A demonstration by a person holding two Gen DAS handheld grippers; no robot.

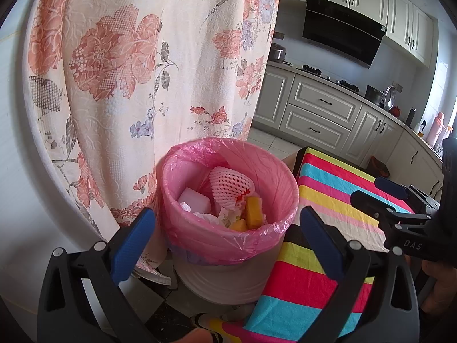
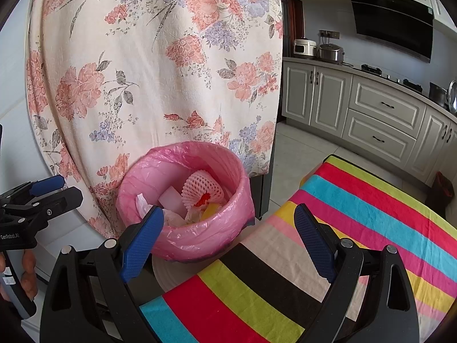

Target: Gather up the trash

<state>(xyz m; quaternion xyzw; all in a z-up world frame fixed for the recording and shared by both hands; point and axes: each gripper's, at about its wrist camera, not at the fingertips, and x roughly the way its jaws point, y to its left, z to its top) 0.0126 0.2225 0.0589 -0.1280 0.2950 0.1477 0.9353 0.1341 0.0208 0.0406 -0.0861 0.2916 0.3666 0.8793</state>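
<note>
The jaws of the left gripper point(image 1: 228, 238) are spread wide and nothing is held between them; the blue pads point(image 1: 132, 245) are seen on either side of the near rim of the trash bin point(image 1: 200, 274). The jaws of the right gripper point(image 2: 228, 240) are likewise released and empty, with one pad in front of the bin's near left edge and the other over the striped cloth point(image 2: 357, 228).

Just beyond the jaws, the bin is lined with a pink bag point(image 1: 205, 237) and is placed at the left edge of the striped surface, close against the hanging floral cloth point(image 1: 128, 71). Inside it, trash is already gathered: a pink foam fruit net point(image 1: 230, 187), a white foam block point(image 1: 194, 200), crumpled white paper point(image 1: 207, 217) and yellow-orange pieces point(image 1: 252, 211), perhaps peel or sponge; which cannot be told.

On the part of the striped cloth that is shown, no loose trash is seen. The collecting is therefore judged to be largely or wholly done, although the near end of the surface and the floor around the bin are mostly hidden by the grippers. Farther right, kitchen cabinets point(image 2: 380, 114) and a range hood point(image 2: 391, 20) are visible, well apart from the work.
</note>
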